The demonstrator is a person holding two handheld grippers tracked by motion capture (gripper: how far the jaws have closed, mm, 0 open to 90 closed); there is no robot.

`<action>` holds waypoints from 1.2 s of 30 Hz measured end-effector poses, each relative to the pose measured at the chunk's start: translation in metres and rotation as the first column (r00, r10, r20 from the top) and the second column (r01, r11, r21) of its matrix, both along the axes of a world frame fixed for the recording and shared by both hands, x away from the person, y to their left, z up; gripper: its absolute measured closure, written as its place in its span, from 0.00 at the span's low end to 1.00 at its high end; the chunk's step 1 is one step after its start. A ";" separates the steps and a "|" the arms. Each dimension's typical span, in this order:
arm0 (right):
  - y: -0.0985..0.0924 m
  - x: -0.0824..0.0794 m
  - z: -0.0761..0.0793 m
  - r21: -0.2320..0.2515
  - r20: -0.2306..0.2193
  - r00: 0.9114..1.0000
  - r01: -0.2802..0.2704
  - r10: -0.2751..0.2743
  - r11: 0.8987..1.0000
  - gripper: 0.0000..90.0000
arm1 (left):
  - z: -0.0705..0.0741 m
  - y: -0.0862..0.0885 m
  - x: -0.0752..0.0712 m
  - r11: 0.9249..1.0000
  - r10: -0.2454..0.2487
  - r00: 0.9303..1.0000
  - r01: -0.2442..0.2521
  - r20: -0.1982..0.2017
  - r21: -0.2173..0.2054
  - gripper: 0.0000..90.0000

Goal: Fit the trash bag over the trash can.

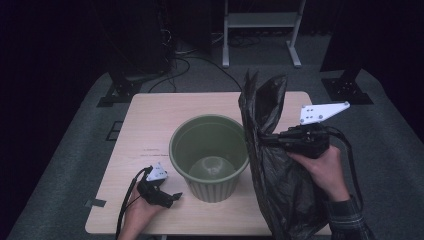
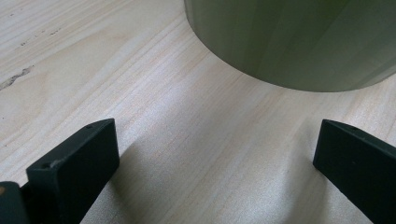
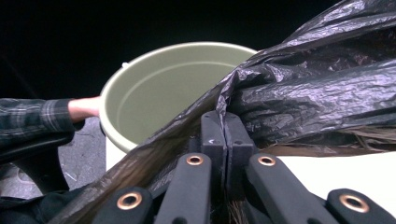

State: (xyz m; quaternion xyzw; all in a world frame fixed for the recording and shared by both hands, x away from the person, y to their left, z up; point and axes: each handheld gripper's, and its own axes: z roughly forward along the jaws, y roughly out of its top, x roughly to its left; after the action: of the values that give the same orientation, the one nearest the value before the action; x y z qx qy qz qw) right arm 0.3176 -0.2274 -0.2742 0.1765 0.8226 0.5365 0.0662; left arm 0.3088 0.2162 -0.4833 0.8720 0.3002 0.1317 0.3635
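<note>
Right gripper [image 1: 272, 137]: jaws pinched tight on the black bag [image 1: 280, 185], held up near the table's [image 1: 145, 125] right edge so it hangs free beside the bin [image 1: 209, 156].
Left gripper [image 1: 170, 196]: jaws wide apart, empty, resting near the front-left corner, probably ready to steady the bin.
Bag to bin: just right of the rim, not inside yet.

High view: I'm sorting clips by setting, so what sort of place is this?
Probably a lab or recording studio, not a home. A small wooden table stands alone on grey carpet against dark surroundings, with cables on the floor and a metal stand behind. On it sits only a green bucket, beside a black plastic bag.
</note>
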 end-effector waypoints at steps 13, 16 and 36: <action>0.055 0.007 0.006 -0.046 -0.016 0.994 -0.105 0.104 0.993 0.99 | 0.000 0.000 0.000 1.000 0.000 1.000 0.000 0.000 0.000 0.00; 0.071 0.012 0.003 -0.065 -0.031 0.992 -0.126 0.124 0.990 0.99 | 0.000 0.000 0.000 1.000 0.000 1.000 0.000 0.000 0.000 0.00; 0.136 0.029 -0.019 -0.256 -0.101 0.981 -0.189 0.169 0.948 0.98 | 0.000 0.000 0.000 1.000 0.000 1.000 0.000 0.000 0.000 0.00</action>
State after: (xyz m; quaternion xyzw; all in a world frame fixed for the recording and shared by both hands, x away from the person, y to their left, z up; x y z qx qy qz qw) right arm 0.3471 -0.0917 -0.2932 0.1113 0.9013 0.4185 0.0083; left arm 0.3088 0.2162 -0.4833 0.8720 0.3001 0.1317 0.3636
